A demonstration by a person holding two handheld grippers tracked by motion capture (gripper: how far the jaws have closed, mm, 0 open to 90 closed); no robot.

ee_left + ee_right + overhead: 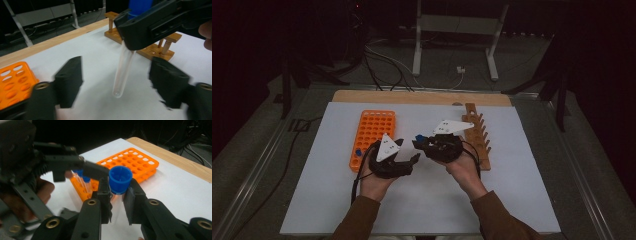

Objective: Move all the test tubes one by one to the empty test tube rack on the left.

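Two grippers are held over the white mat (512, 200). At the left, beside the orange tube rack (373, 135), the left gripper (414, 159) is spread wide. A blue-capped test tube (120, 179) is clamped upright in the right gripper (117, 202), above the mat, near the wooden peg rack (477, 136).

Clear glossy tube (123, 72) with blue plastic cap (120, 179); matt black tongs (117, 202).
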